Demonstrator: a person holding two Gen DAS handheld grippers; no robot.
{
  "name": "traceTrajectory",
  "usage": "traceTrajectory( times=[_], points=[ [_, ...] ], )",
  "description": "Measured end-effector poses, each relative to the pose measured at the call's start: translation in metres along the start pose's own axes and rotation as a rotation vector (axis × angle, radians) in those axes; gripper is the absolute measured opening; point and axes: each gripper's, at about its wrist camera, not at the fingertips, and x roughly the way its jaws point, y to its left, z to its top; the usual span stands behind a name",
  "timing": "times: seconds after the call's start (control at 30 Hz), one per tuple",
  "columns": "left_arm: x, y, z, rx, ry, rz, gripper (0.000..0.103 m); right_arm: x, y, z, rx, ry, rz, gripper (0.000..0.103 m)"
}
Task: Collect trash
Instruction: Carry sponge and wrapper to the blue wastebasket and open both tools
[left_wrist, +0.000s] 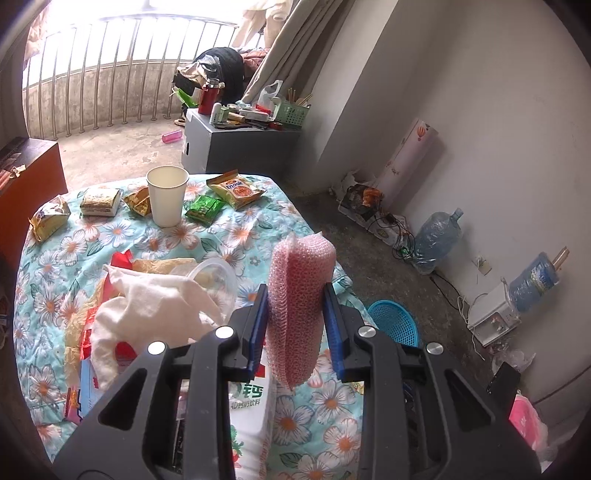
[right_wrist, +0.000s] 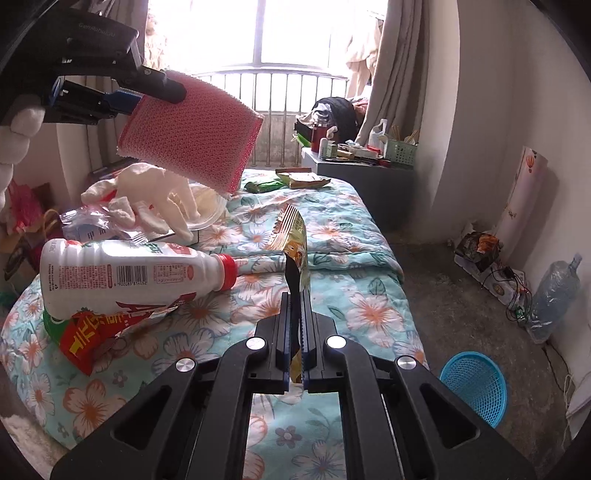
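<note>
My left gripper (left_wrist: 295, 325) is shut on a pink mesh sponge (left_wrist: 297, 299) and holds it above the floral table cover (left_wrist: 140, 240). The sponge also shows in the right wrist view (right_wrist: 192, 136), high at the left. My right gripper (right_wrist: 295, 325) is shut on a yellow snack wrapper (right_wrist: 295, 236), held upright above the cover (right_wrist: 351, 302). A blue mesh basket (right_wrist: 474, 386) stands on the floor at the right; it also shows in the left wrist view (left_wrist: 395, 321). A white drink bottle (right_wrist: 129, 273) lies on its side on a red wrapper (right_wrist: 92, 332).
A paper cup (left_wrist: 167, 195), several snack packets (left_wrist: 236, 190), a white cloth (left_wrist: 147, 306) and a clear plastic bowl (left_wrist: 218, 280) lie on the cover. A grey box (left_wrist: 236, 144) with clutter stands behind. Water jugs (left_wrist: 437, 236) and cables lie by the right wall.
</note>
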Motion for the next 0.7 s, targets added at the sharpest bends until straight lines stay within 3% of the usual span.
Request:
traceTrajectory(
  times=[0.2, 0.37, 0.53, 0.7],
  points=[
    [0.024, -0.061, -0.007, 0.057, 0.035, -0.063, 0.026, -0.037, -0.067, -0.013, 0.151, -0.042, -0.103, 0.005],
    [0.074, -0.132, -0.003, 0.130, 0.103, -0.132, 0.026, -0.061, -0.142, -0.031, 0.296, -0.057, -0.239, 0.005],
    [0.160, -0.200, -0.022, 0.220, 0.215, -0.189, 0.026, -0.065, -0.231, -0.061, 0.525, -0.049, -0.332, 0.005],
    [0.271, -0.256, -0.055, 0.329, 0.373, -0.203, 0.027, -0.030, -0.305, -0.100, 0.700, 0.024, -0.386, 0.005]
  ],
)
